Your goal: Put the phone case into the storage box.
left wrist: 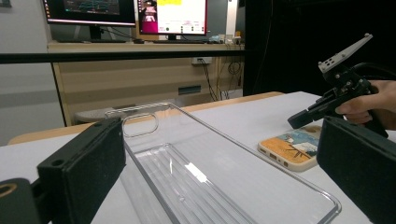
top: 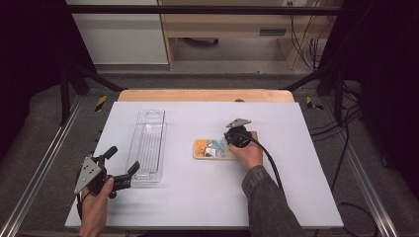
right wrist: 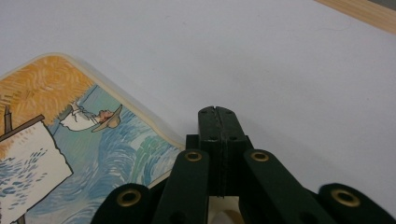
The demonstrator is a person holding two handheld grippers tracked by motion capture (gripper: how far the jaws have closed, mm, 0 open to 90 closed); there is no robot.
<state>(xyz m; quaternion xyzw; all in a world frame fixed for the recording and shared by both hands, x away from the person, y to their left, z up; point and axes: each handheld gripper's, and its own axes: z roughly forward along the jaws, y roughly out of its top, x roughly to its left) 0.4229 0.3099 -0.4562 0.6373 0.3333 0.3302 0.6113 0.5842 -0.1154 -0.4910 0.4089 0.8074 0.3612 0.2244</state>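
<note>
A phone (top: 213, 149) in a painted orange and blue case lies flat near the middle of the white table. My right gripper (top: 225, 144) is shut, and its tips rest at the phone's right end. In the right gripper view the closed jaws (right wrist: 217, 114) sit just off the cream edge of the phone case (right wrist: 70, 154), with nothing between them. My left gripper (top: 123, 159) hovers open at the front left, its jaws wide apart beside the near end of a clear plastic tray (top: 148, 143). The left gripper view looks along the tray (left wrist: 224, 135) toward the phone (left wrist: 292, 147) and the right gripper (left wrist: 301, 119).
The white table top (top: 197, 197) ends in a wooden strip (top: 205, 95) at the back. Metal frame rails (top: 39, 163) run along both sides. A cable (top: 272, 165) trails from the right gripper over the sleeve. Monitors and a wooden desk (left wrist: 140, 70) stand beyond the table.
</note>
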